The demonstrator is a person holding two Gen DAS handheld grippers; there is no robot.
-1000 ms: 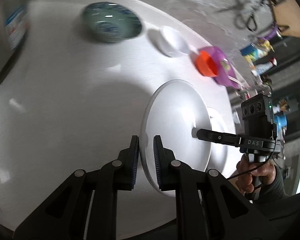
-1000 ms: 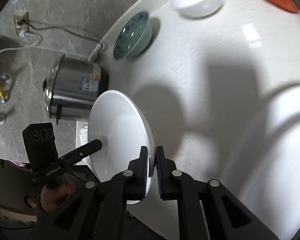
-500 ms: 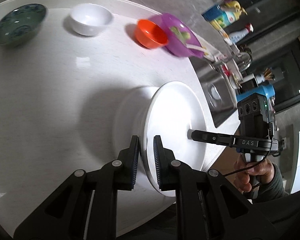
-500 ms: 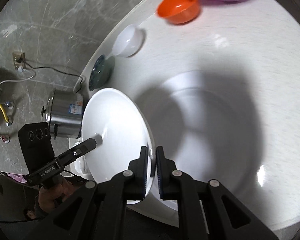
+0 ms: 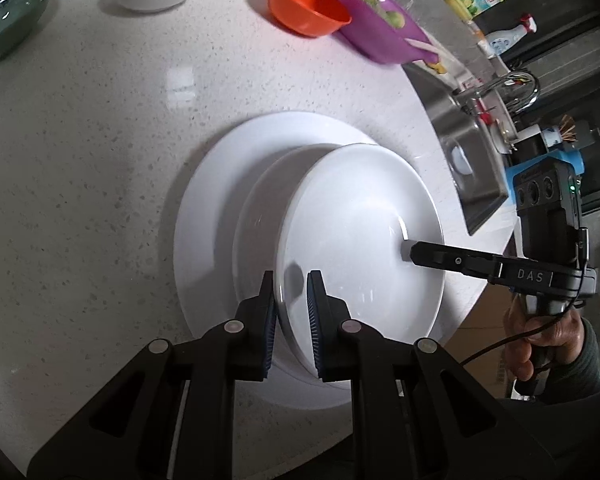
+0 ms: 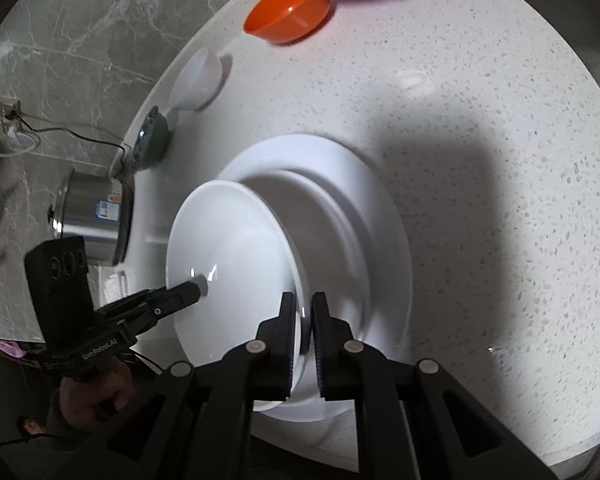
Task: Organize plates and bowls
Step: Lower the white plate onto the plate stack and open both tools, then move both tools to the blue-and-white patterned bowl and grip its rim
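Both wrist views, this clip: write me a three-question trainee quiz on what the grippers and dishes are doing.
1. True or false: the left gripper and right gripper each clamp the rim of one small white plate.
2. What lies directly under it? A) large white plate B) orange bowl C) sink
3. Fill in: beside the orange bowl, toward the sink, stands a ____ bowl.

Key: 1 true; 2 A; 3 purple

Small plate (image 5: 360,240) now lowered over big plate (image 5: 220,184), prev. mid-air.
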